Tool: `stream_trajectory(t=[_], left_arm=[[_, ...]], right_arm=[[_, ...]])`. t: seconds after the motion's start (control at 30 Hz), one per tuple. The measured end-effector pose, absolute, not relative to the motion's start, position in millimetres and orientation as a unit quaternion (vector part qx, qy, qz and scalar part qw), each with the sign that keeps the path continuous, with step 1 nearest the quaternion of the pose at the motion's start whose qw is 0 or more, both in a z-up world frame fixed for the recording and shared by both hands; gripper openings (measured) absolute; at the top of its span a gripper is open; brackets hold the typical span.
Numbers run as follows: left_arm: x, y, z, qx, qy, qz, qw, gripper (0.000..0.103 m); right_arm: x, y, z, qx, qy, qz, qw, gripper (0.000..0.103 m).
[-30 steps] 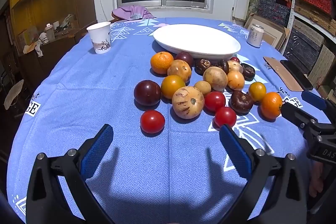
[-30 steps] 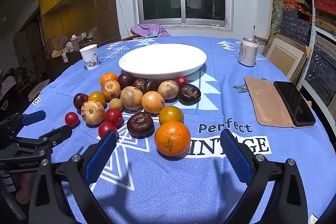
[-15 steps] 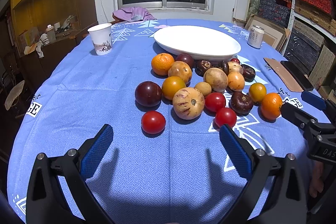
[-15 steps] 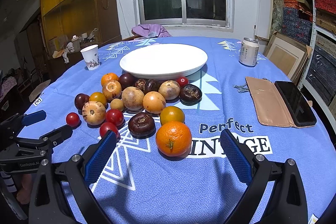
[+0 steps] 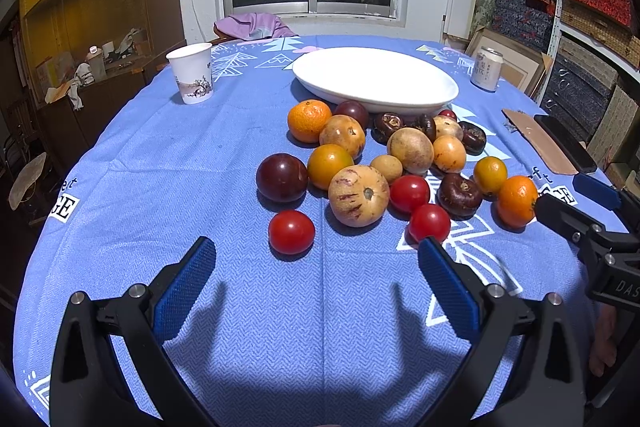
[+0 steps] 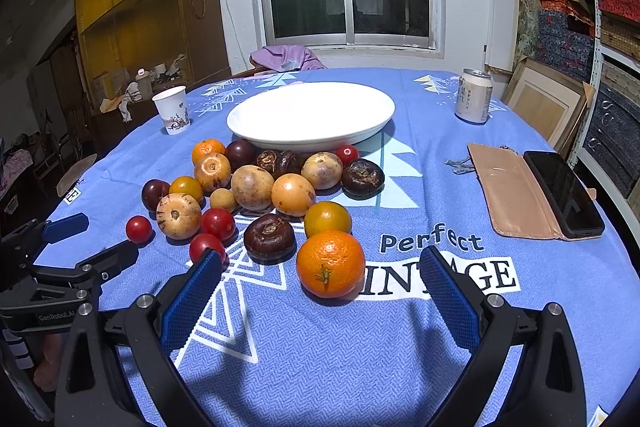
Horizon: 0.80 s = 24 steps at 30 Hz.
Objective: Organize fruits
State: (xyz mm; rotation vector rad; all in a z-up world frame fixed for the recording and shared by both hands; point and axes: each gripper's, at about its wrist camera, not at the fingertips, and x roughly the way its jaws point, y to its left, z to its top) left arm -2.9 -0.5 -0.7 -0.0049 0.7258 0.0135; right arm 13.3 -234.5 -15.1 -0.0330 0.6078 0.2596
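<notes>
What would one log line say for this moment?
left gripper: open, near red tomato | right gripper: open, orange between fingers | plate: no fruit

We count twenty fruits on the cloth.
- red tomatoes (image 6: 139,229) (image 6: 217,223) (image 6: 205,247) (image 6: 346,154): four
- dark wrinkled brown fruits (image 6: 270,235) (image 6: 362,177) (image 6: 267,159) (image 6: 290,163): four
- smooth tan-to-orange round fruits (image 6: 212,171) (image 6: 252,187) (image 6: 293,194) (image 6: 322,170): four
- oranges (image 6: 330,263) (image 6: 208,149): two, one large and one small
- dark purple plums (image 6: 154,193) (image 6: 241,154): two
- yellow-orange tomatoes (image 6: 186,188) (image 6: 327,218): two
- pale purple-streaked fruit (image 6: 178,215): one
- small tan fruit (image 6: 223,199): one

Beyond the fruit we log one each of:
- white plate (image 6: 256,131)
- paper cup (image 6: 172,110)
- drink can (image 6: 473,95)
- black phone (image 6: 564,193)
- tan case (image 6: 514,199)
</notes>
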Motion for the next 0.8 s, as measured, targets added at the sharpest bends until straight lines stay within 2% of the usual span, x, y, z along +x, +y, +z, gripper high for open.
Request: stream_trajectory(t=[0.8], left_arm=[[-2.8, -0.6, -0.6, -0.002, 0.355, 0.007, 0.935, 0.099]], right_arm=[[13.5, -235.1, -15.5, -0.013, 0.3, 0.128, 0.945, 0.1]])
